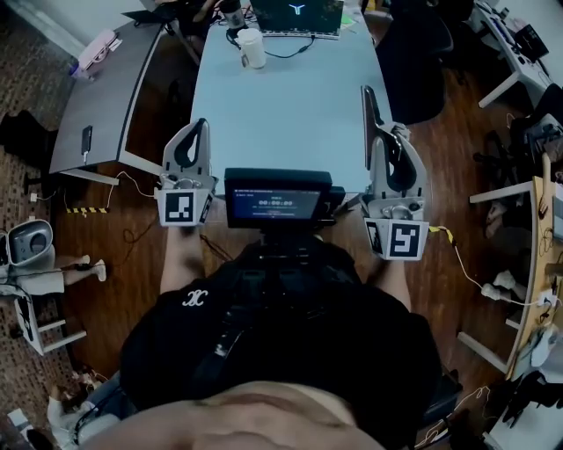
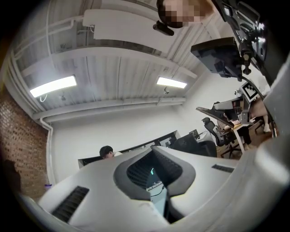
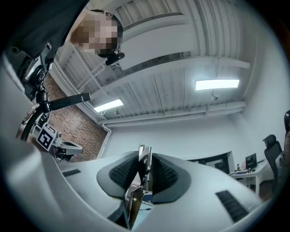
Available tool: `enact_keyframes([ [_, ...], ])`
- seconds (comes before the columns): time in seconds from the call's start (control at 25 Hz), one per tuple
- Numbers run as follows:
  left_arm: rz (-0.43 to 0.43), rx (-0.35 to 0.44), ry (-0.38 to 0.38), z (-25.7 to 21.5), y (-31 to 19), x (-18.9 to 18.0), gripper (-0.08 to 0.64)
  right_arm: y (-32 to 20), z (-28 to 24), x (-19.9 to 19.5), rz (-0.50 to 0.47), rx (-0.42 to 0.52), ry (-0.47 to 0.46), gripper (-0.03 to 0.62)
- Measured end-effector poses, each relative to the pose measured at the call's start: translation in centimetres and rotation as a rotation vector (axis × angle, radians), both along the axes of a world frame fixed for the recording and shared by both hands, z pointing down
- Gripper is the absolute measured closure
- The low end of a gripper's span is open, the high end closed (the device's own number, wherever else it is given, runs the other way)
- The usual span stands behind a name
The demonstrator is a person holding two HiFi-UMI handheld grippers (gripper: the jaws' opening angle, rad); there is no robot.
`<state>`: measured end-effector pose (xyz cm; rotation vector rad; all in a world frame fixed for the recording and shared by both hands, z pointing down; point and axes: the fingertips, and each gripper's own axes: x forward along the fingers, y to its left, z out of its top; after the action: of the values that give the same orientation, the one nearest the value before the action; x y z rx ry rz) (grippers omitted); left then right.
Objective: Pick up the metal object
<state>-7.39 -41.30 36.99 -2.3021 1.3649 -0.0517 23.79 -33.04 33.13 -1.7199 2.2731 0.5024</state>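
My right gripper [image 1: 392, 142] is held up at the near right edge of the light blue table [image 1: 290, 105], jaws pointing away from me. It is shut on the metal object [image 1: 370, 114], a thin flat strip that sticks out past the fingertips. In the right gripper view the metal object [image 3: 144, 165] stands on edge between the ribbed pads of the right gripper [image 3: 145, 179], against the ceiling. My left gripper [image 1: 193, 145] is raised at the table's near left edge. Its jaws meet at the tips with nothing between them, as the left gripper [image 2: 154, 152] shows in its own view.
A white cup [image 1: 252, 48] and an open laptop [image 1: 297, 18] sit at the table's far end. A grey desk [image 1: 106, 97] with a phone [image 1: 86, 139] lies to the left, dark office chairs [image 1: 413, 61] to the right. A small screen [image 1: 277, 200] hangs at my chest.
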Motion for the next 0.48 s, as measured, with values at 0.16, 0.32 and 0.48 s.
enact_keyframes([
  [0.16, -0.036, -0.005, 0.016, 0.1, 0.0, 0.0, 0.549, 0.4, -0.3, 0.9, -0.022, 0.004, -0.003, 0.526],
  [0.32, -0.057, -0.013, 0.023, 0.6, 2.5, 2.9, 0.549, 2.2, -0.5, 4.6, -0.036, 0.011, 0.011, 0.528],
  [0.48, -0.054, -0.007, 0.042, 0.6, 4.4, 3.9, 0.549, 4.6, -2.3, 5.9, -0.040, 0.061, 0.008, 0.528],
])
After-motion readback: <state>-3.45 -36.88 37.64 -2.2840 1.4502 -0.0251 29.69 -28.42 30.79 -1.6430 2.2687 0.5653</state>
